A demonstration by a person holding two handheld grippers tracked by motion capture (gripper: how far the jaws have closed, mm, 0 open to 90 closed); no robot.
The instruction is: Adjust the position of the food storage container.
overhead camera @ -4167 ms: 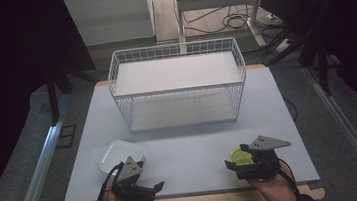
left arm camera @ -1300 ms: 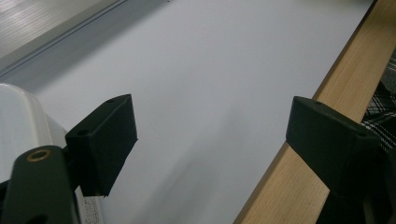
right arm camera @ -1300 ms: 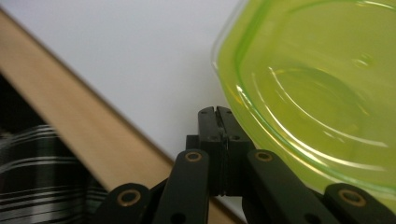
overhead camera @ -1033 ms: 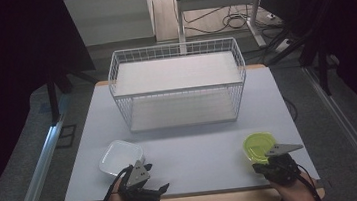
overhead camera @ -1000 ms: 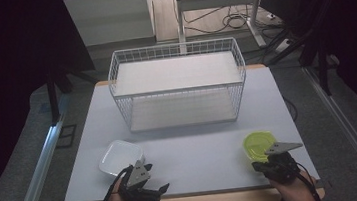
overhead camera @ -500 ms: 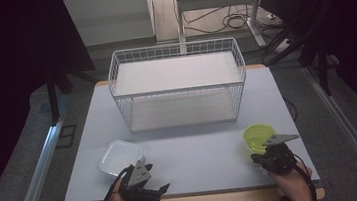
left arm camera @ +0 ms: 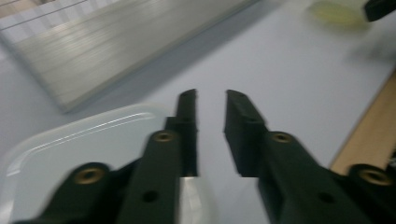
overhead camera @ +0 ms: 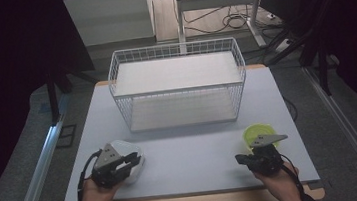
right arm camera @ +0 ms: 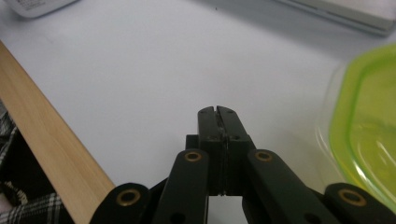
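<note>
While the left gripper hung with jaws apart over a clear container, the right gripper sat closed, empty, beside a green-lidded container on the worktop.

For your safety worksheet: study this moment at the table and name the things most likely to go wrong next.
1. The clear container lies near the table's front edge; the open left gripper beside its rim could nudge it off.
2. The green-lidded container sits right beside the shut right gripper; a careless sweep may push it away.
3. Trailing cables could snag.
</note>
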